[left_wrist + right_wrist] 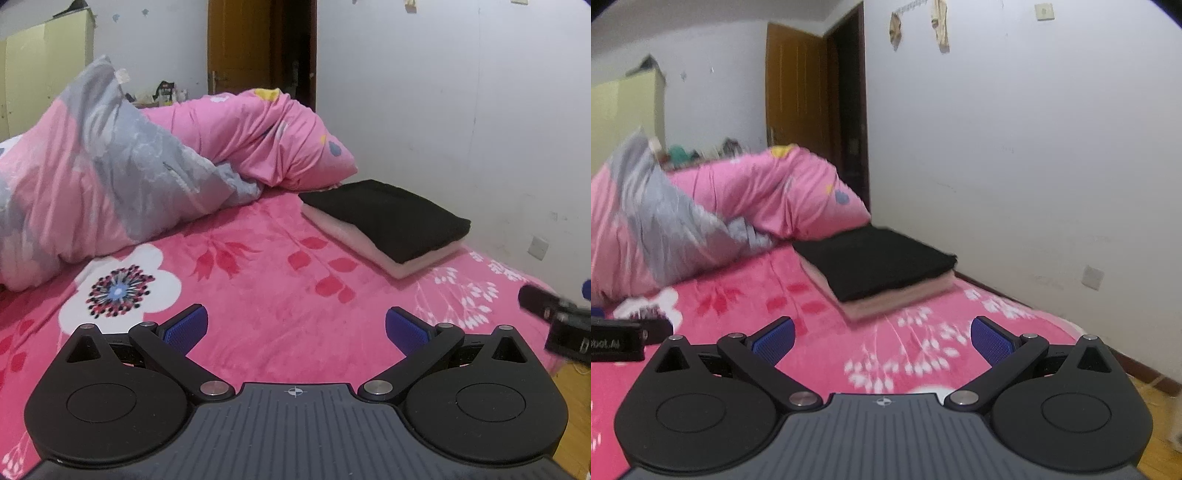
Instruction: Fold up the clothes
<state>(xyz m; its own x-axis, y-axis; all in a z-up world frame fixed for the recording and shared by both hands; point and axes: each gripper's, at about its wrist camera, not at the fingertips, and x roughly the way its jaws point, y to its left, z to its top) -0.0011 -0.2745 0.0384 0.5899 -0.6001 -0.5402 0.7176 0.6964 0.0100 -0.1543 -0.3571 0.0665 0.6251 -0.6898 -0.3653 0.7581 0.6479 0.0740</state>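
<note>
Clothes: a folded black garment [388, 218] is stacked on a folded pale pink one [413, 260], on the bed [266, 295] beside the wall.
Surroundings: a bunched duvet [110, 177] is heaped just behind.
Left hand-held gripper [295, 326]: spread, empty.
Right hand-held gripper [882, 338]: spread, empty.

Bedspread [266, 280] ahead of both grippers bare and flat, free passage forward; left gripper [295, 328] and right gripper [882, 339] spread wide, empty. Folded stack [388, 221] blocks far right, near wall [461, 110]. Heaped quilt [110, 173] closes off left and rear, touching stack's far corner
</note>
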